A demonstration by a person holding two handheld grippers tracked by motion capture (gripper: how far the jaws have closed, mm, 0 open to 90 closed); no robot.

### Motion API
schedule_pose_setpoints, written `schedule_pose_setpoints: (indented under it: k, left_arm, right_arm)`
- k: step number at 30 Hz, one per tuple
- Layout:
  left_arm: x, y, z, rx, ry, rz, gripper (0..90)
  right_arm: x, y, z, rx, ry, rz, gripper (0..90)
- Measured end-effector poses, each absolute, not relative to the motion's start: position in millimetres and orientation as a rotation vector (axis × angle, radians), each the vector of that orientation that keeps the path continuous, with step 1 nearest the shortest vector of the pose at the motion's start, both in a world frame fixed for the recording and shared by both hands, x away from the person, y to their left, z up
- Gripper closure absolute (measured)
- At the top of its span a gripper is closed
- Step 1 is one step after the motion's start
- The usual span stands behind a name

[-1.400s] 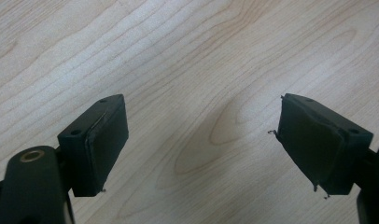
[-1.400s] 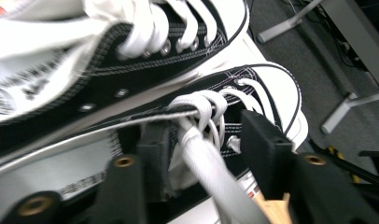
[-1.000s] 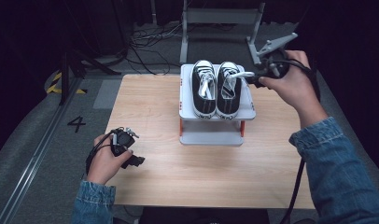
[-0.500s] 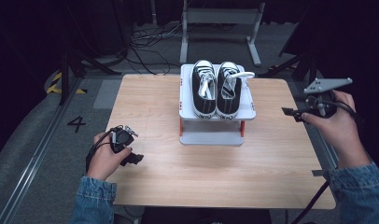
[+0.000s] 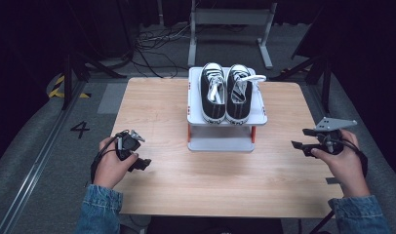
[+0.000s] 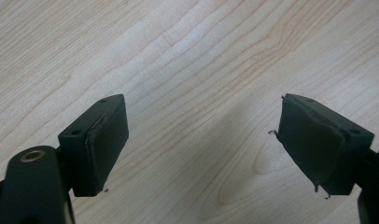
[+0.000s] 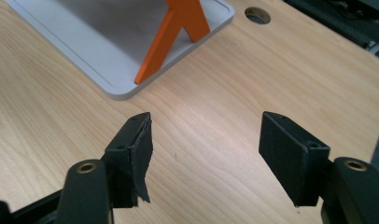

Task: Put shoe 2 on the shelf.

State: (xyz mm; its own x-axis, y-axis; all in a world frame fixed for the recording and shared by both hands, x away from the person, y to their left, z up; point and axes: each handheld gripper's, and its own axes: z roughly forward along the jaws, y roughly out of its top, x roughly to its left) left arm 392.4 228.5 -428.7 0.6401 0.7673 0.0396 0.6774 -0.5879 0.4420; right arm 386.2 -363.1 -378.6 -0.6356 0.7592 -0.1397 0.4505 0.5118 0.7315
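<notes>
A pair of black sneakers (image 5: 226, 92) is seen side by side on the top shelf of a grey rack (image 5: 193, 119) at the table's (image 5: 162, 102) far middle; the right gripper (image 5: 307, 138) is held near the right edge, jaws just opened wide, nothing between them; the left gripper (image 5: 137, 151) rests at the near left, jaws spread over bare wood.

Blue denim sleeves (image 5: 102, 207), black left tongs (image 6: 204, 154), black right tongs (image 7: 206, 149), grey three-cornered plate (image 5: 336, 123), screw holes
</notes>
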Motion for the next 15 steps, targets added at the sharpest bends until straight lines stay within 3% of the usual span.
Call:
schedule_pose_setpoints:
  k: [8,15]
  left_arm:
    - [393.4,226.6,-433.8,2.469,1.152,0.311,16.8]
    - [395.9,224.7,-439.4,2.430,1.180,0.329,16.8]
  right_arm:
    - [388.4,-366.2,-447.8,1.083,2.279,0.983,36.6]
    - [393.4,-372.2,-470.9,1.164,2.300,0.893,35.0]
